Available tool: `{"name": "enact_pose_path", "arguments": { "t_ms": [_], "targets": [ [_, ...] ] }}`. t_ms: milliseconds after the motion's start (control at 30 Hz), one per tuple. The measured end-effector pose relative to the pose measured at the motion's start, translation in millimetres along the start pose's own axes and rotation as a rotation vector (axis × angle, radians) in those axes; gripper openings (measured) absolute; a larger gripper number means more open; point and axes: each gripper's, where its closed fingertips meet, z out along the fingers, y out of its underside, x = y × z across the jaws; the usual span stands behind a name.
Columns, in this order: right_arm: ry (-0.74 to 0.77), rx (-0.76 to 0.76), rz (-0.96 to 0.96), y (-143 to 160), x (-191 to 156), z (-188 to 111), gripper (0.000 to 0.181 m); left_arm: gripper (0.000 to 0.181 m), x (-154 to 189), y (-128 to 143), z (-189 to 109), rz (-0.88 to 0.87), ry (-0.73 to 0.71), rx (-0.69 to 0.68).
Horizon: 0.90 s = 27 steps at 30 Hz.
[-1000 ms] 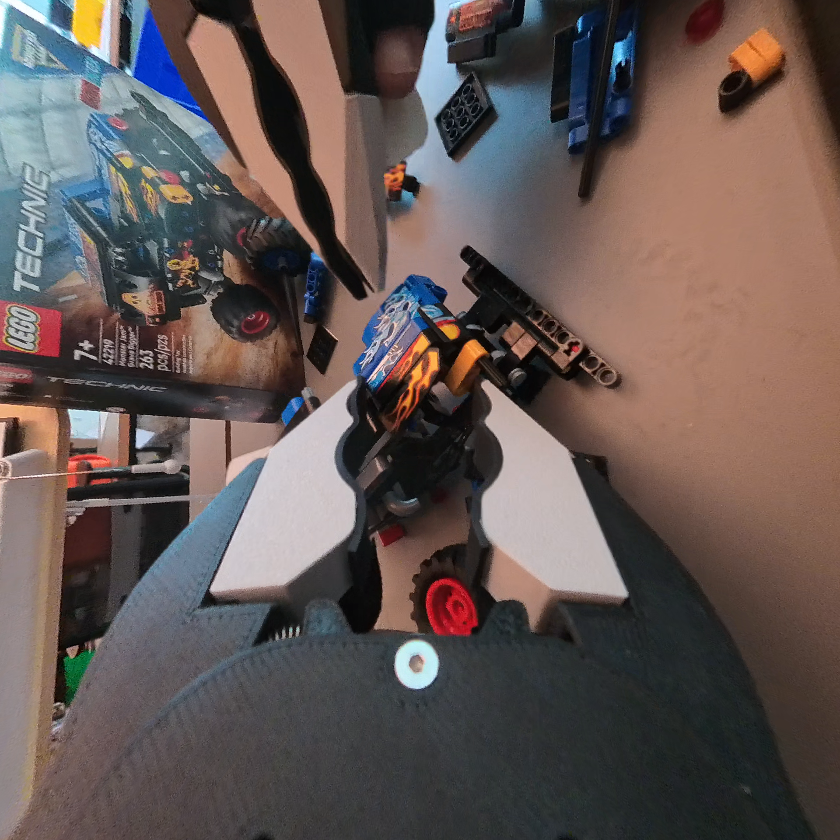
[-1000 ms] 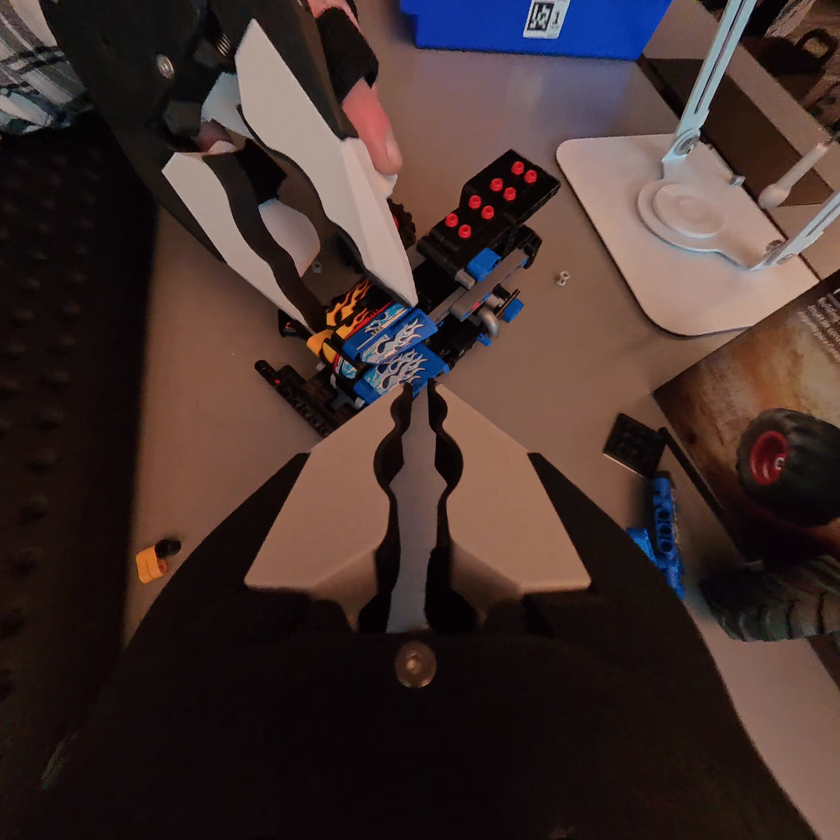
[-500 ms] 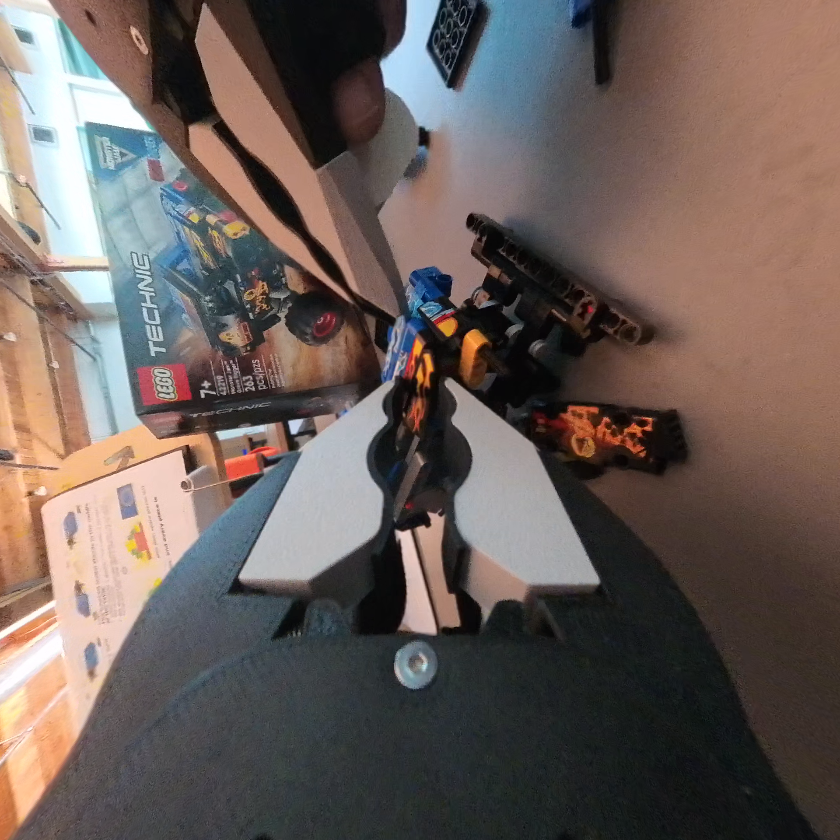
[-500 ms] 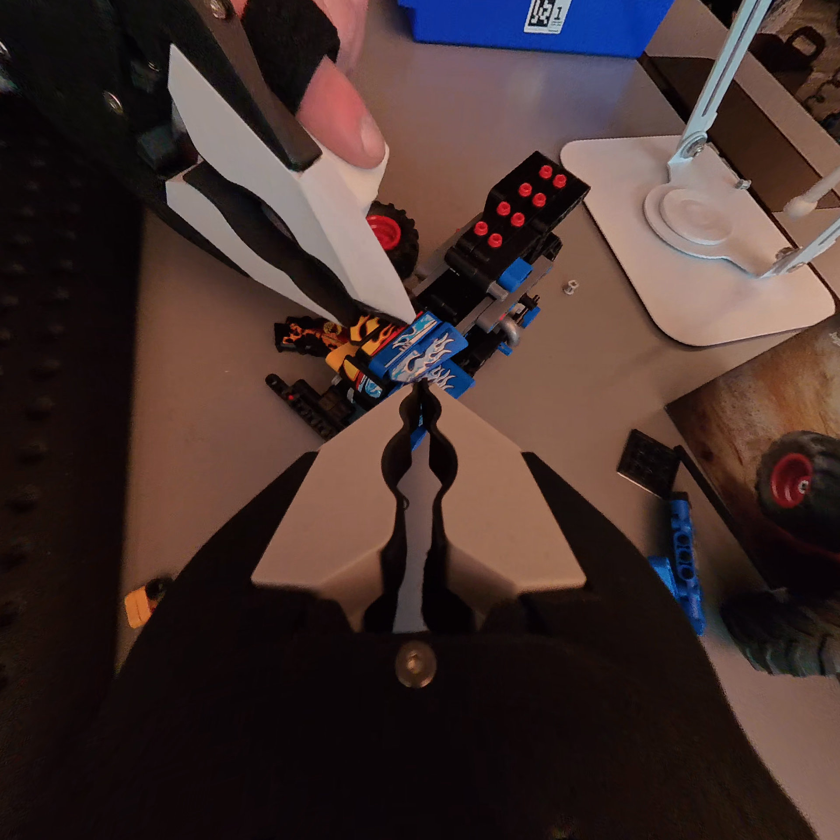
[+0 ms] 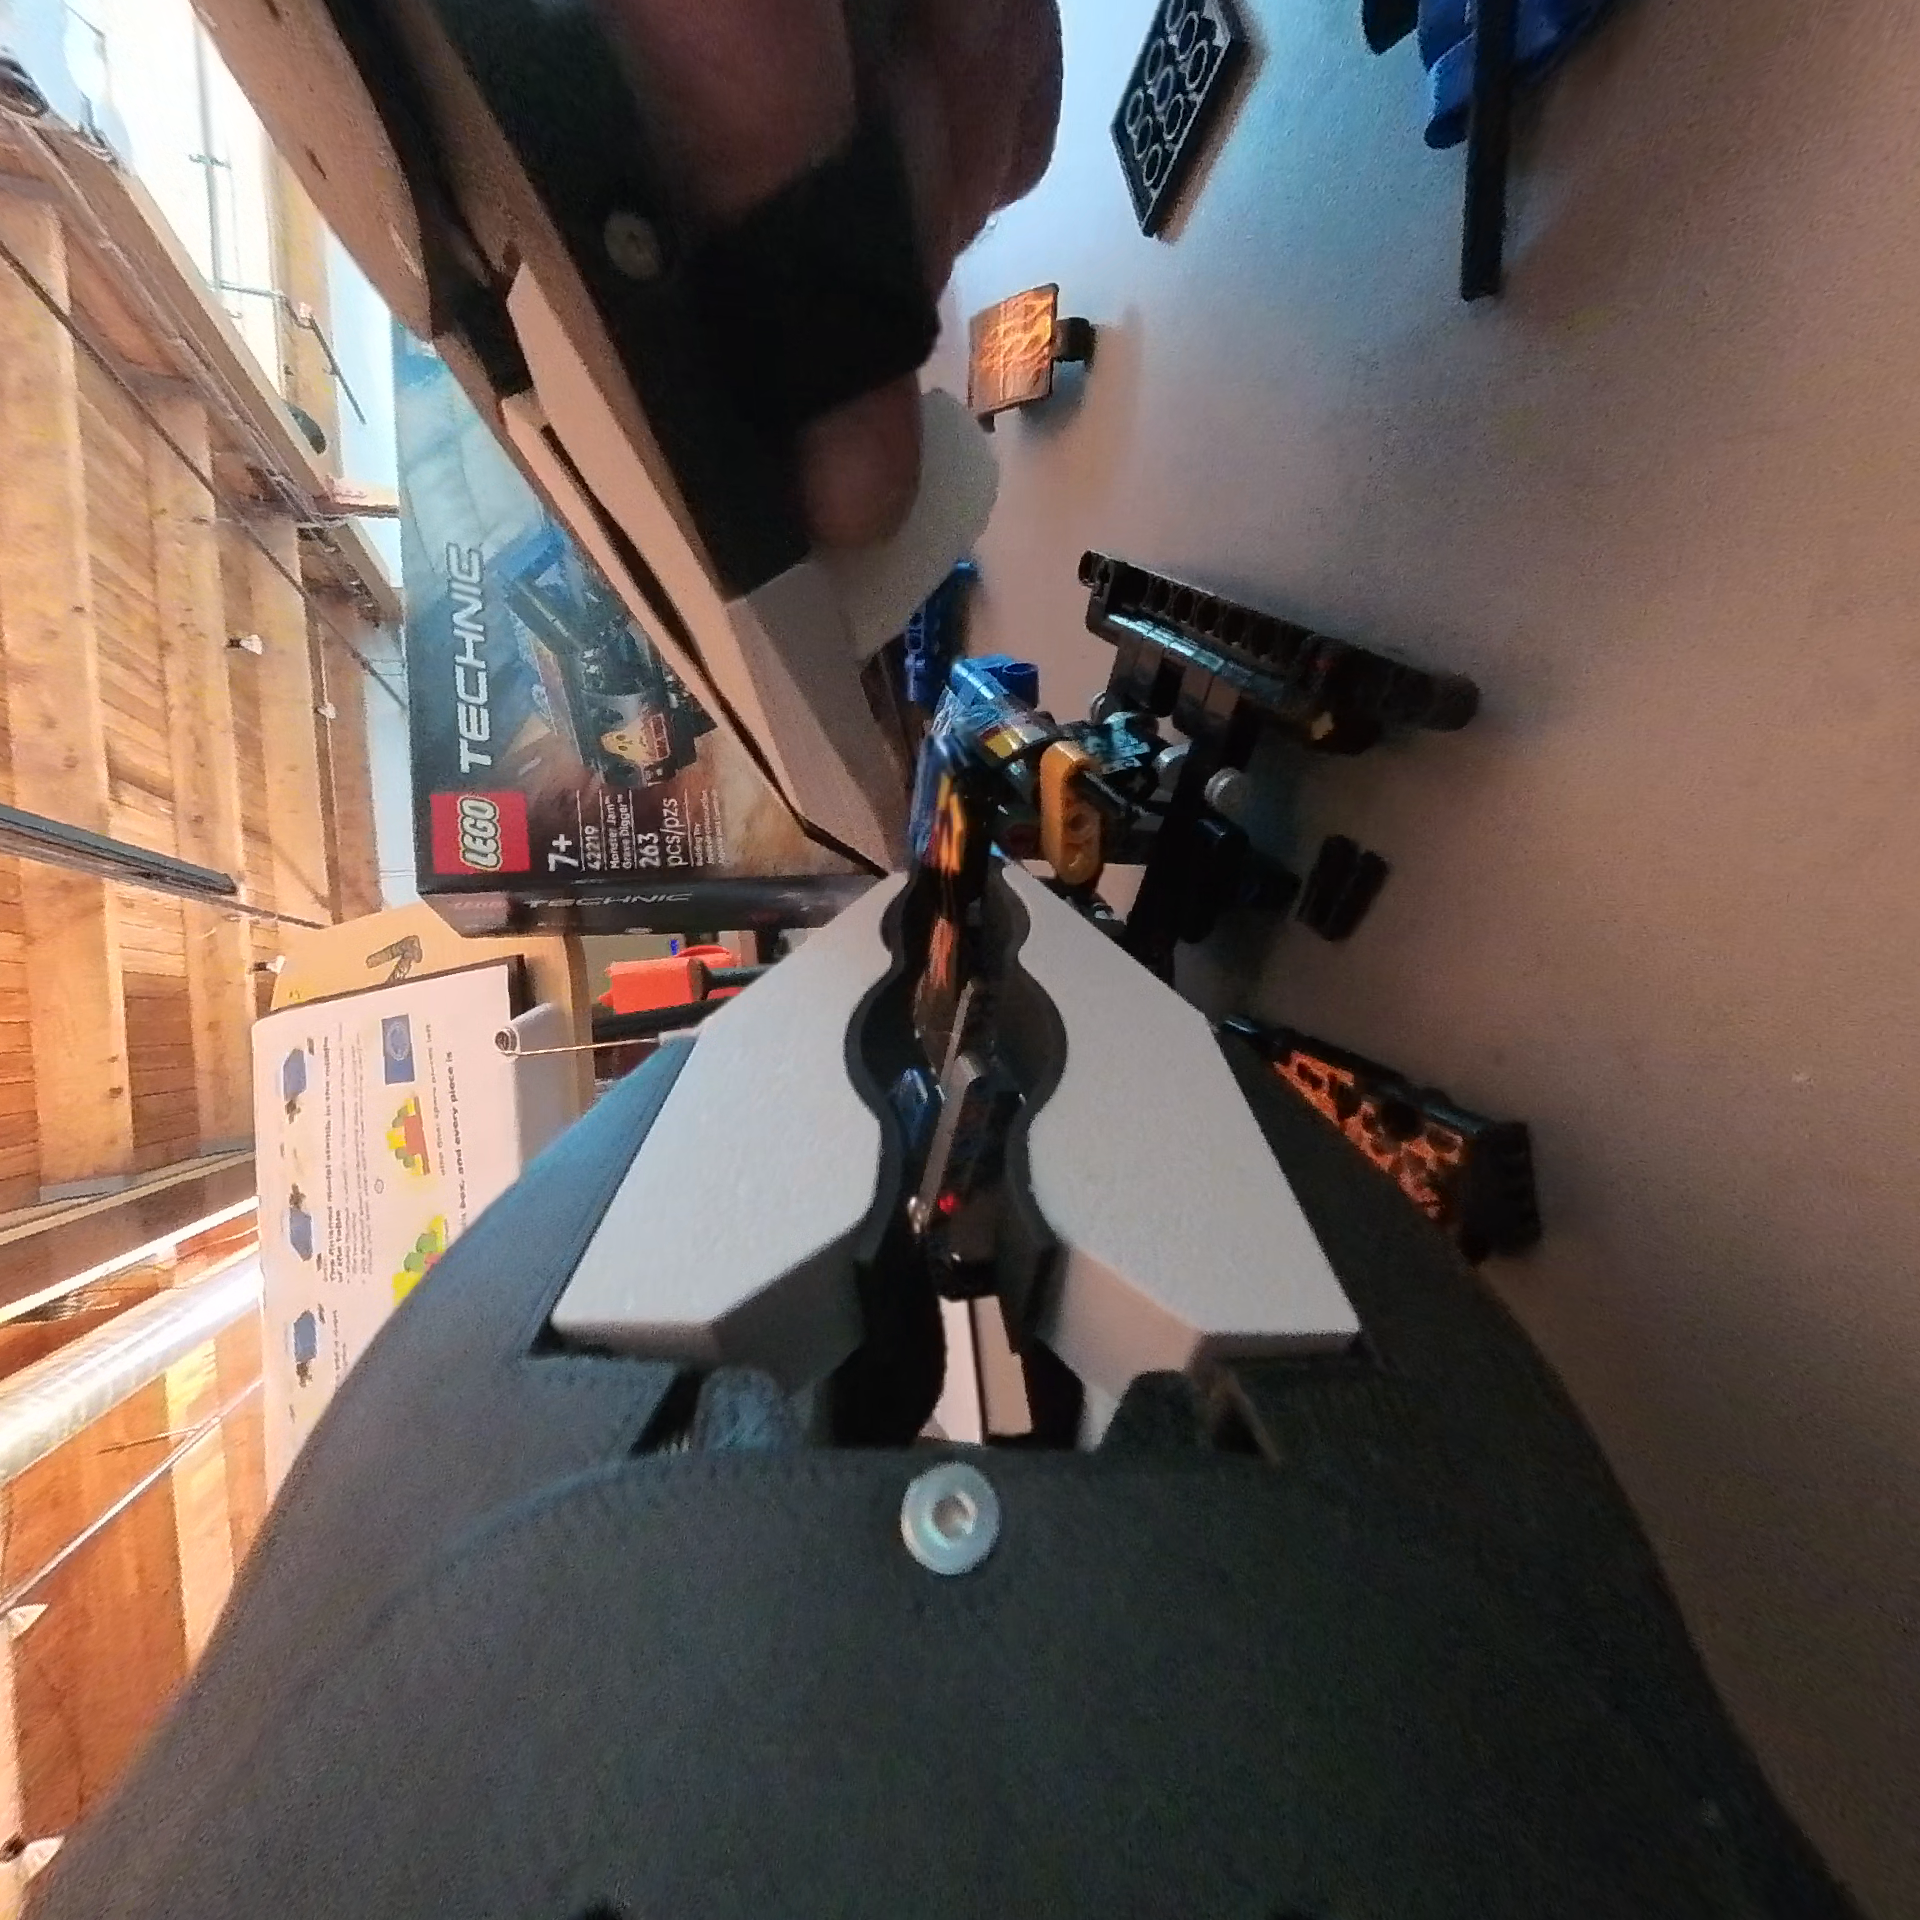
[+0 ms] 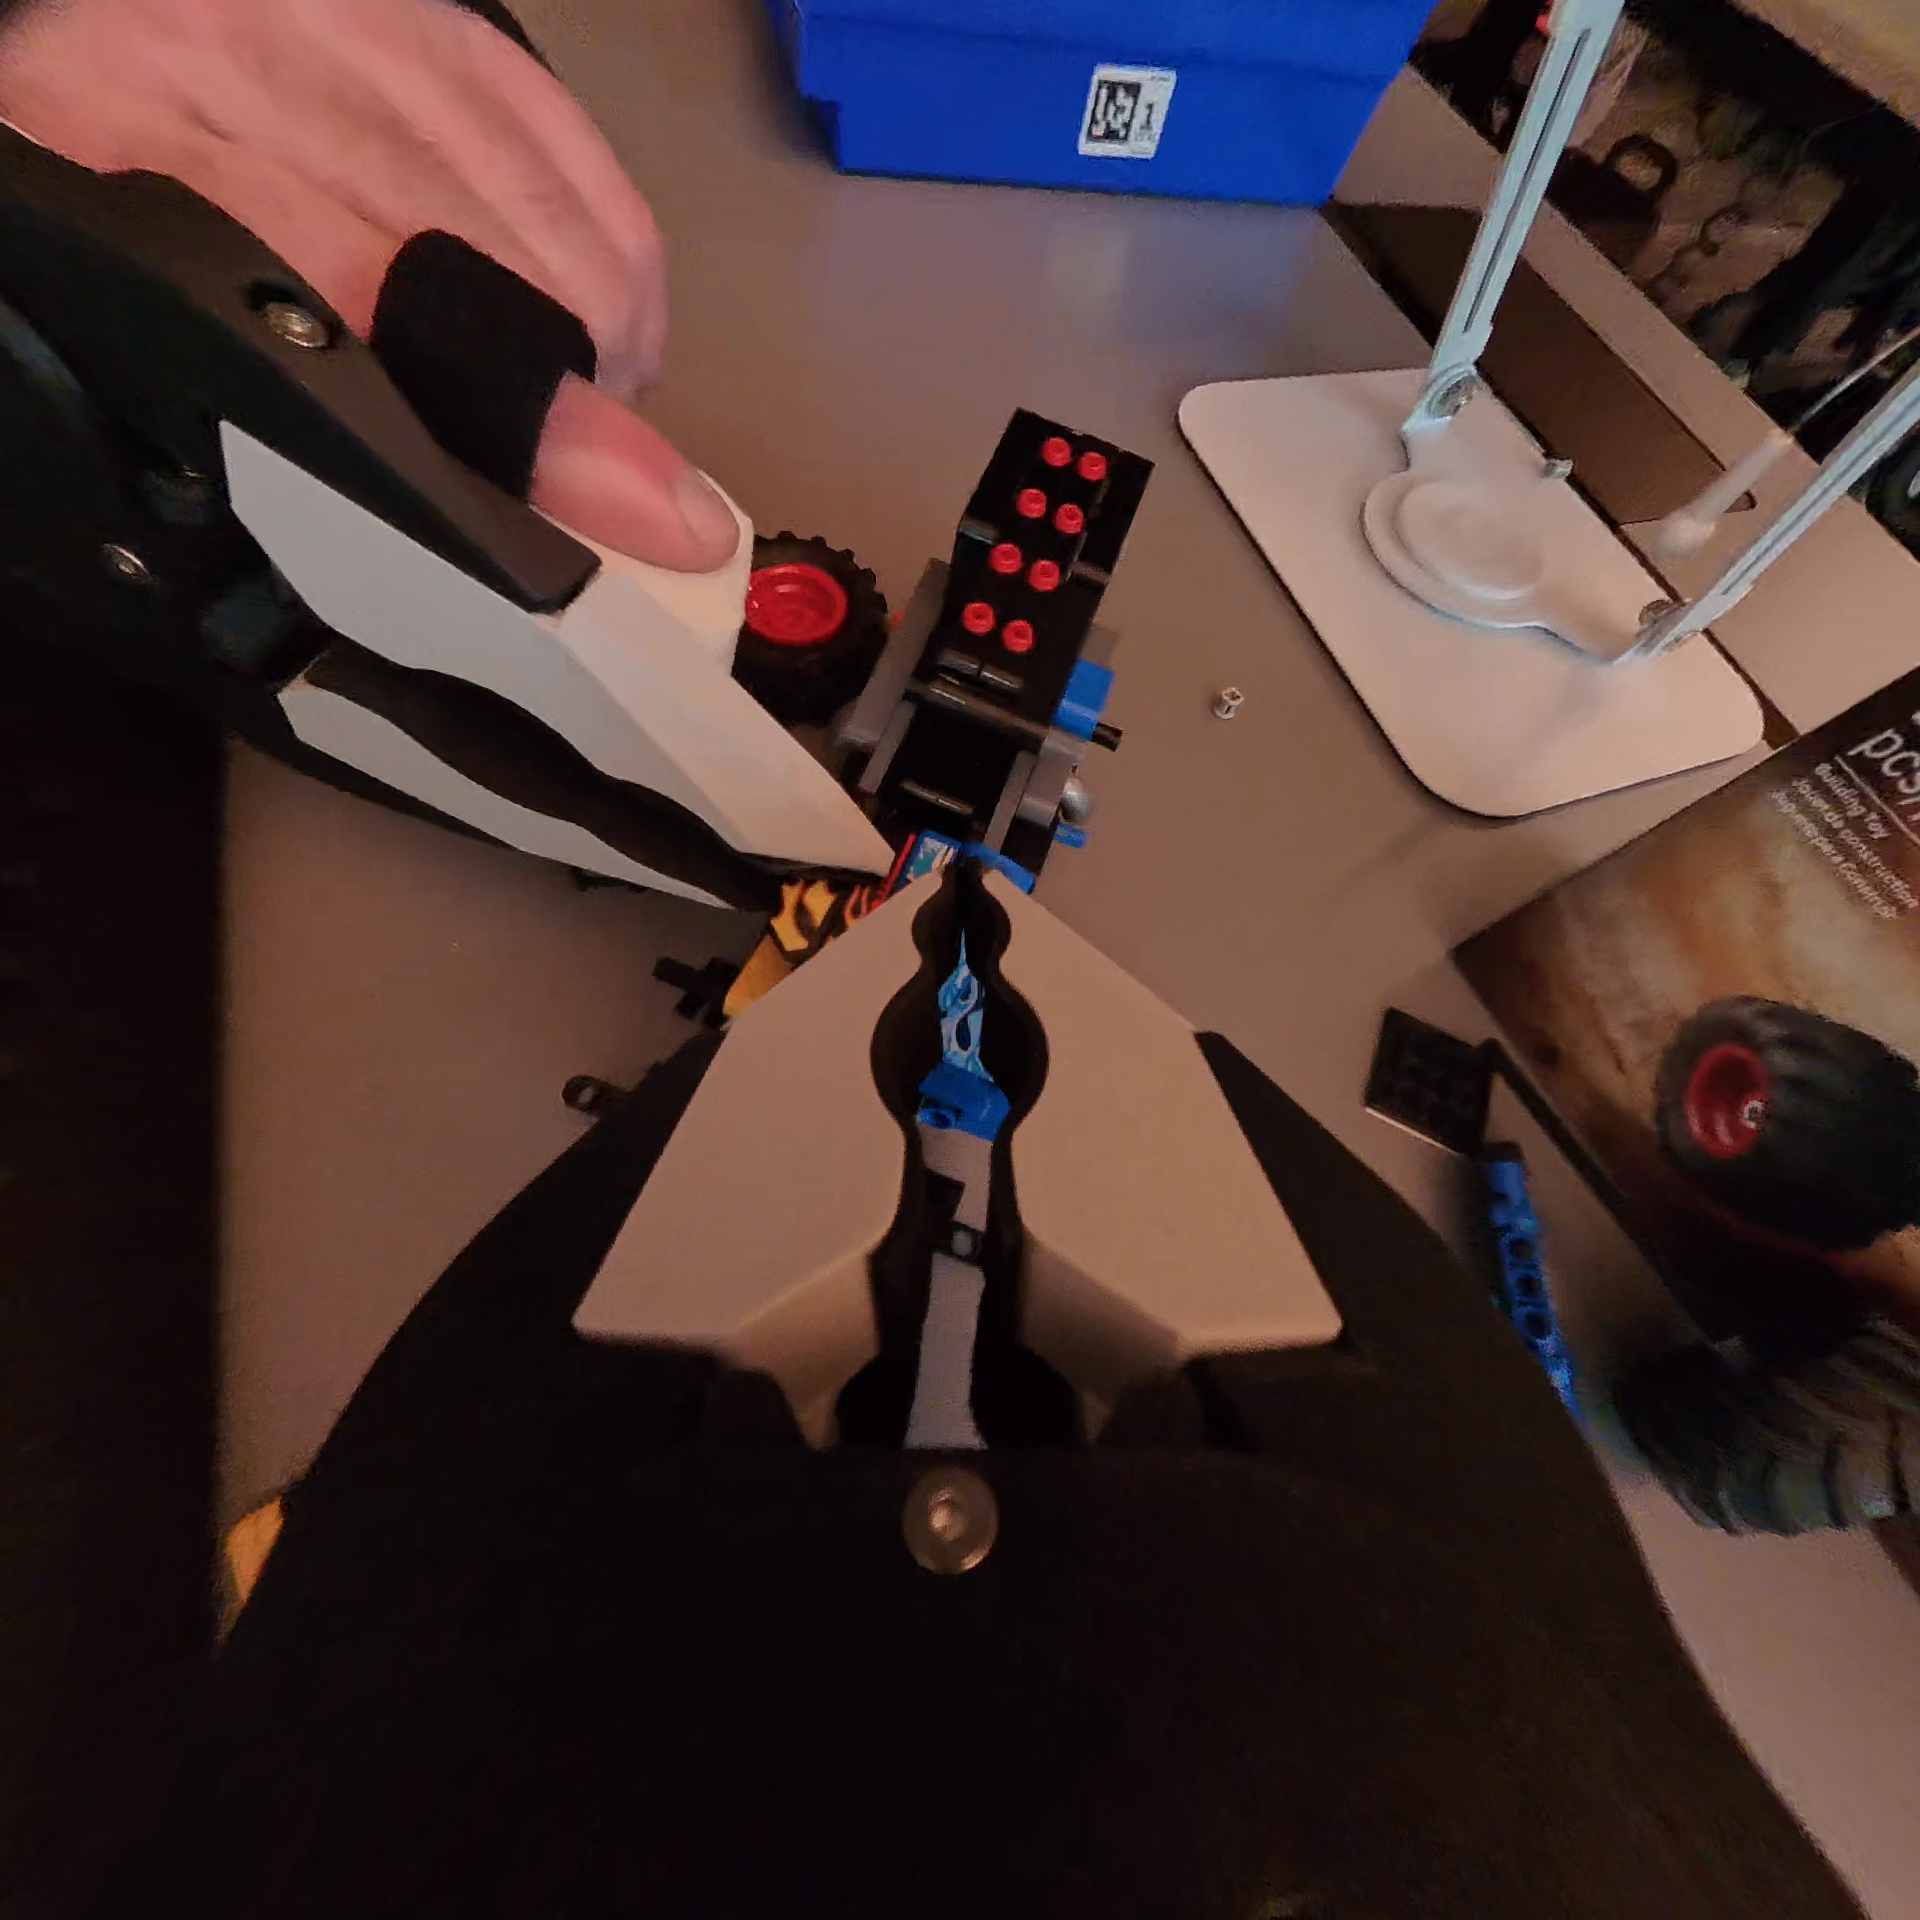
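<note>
On the left of the grey table (image 6: 364,1039) the left gripper (image 5: 951,914) is clenched on the toy truck model (image 6: 997,665), its pale fingers (image 5: 748,1132) pinching the flame-printed side panel (image 5: 940,935) near the front. In the right wrist view a person's hand (image 6: 343,197) rests on top of that gripper, thumb pressed against the upper finger. Just behind its tip sits a black wheel with a red hub (image 6: 805,613), touching or very close to the model's side (hard to tell which).

In the middle, the model lies on the table with its black bed of red studs (image 6: 1039,520) pointing away. The right gripper (image 6: 961,904) is closed on a thin blue panel with white flames (image 6: 961,1023) at the model's near end, so both tools grip the same build from two sides, their tips nearly meeting.

To the right stand a white stand base (image 6: 1455,613) and a blue bin (image 6: 1039,94) at the back. Nearer, a small black plate (image 6: 1429,1081) and a blue beam (image 6: 1522,1257) lie beside the printed set box (image 6: 1704,1039). In the left wrist view a loose black panel with orange flames (image 5: 1392,1132) lies on the table beside the left gripper.
</note>
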Motion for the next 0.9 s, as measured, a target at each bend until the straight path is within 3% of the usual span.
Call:
{"name": "enact_pose_path", "arguments": {
  "t_ms": [167,200,267,367,500,667,767,900],
  "targets": [
    [0.034,0.004,0.012,0.3,2.2,3.2,0.000,0.006,1.6,-0.6,-2.3,0.014,-0.044,-0.038],
    [0.121,-0.096,-0.024,18.1,16.2,7.5,0.000,0.006,4.0,-12.2,-7.8,-0.008,-0.036,0.022],
    [0.101,-0.239,-0.026,54.4,17.6,17.2,0.000,0.006,6.9,-36.5,-20.7,-0.003,-0.060,0.069],
    [0.097,-0.153,-0.003,35.6,14.9,14.4,0.000,0.008,6.7,-9.7,-17.8,-0.071,-0.067,0.014],
    [0.038,-0.021,0.015,13.9,11.3,4.8,0.000,0.007,1.0,-6.2,-17.4,-0.106,-0.070,0.039],
    [-0.031,0.172,-0.091,-22.0,-2.3,-34.4,0.021,0.006,-34.6,2.1,-19.5,-0.337,-0.092,0.082],
    [-0.014,0.102,-0.252,-18.9,-20.1,-26.3,0.046,0.006,-39.5,4.3,-12.7,-0.367,-0.065,0.067],
    [0.087,0.048,-0.345,-15.2,-13.1,-21.2,0.038,0.005,-39.7,4.0,-6.2,-0.355,-0.036,0.046]
  ]
}}
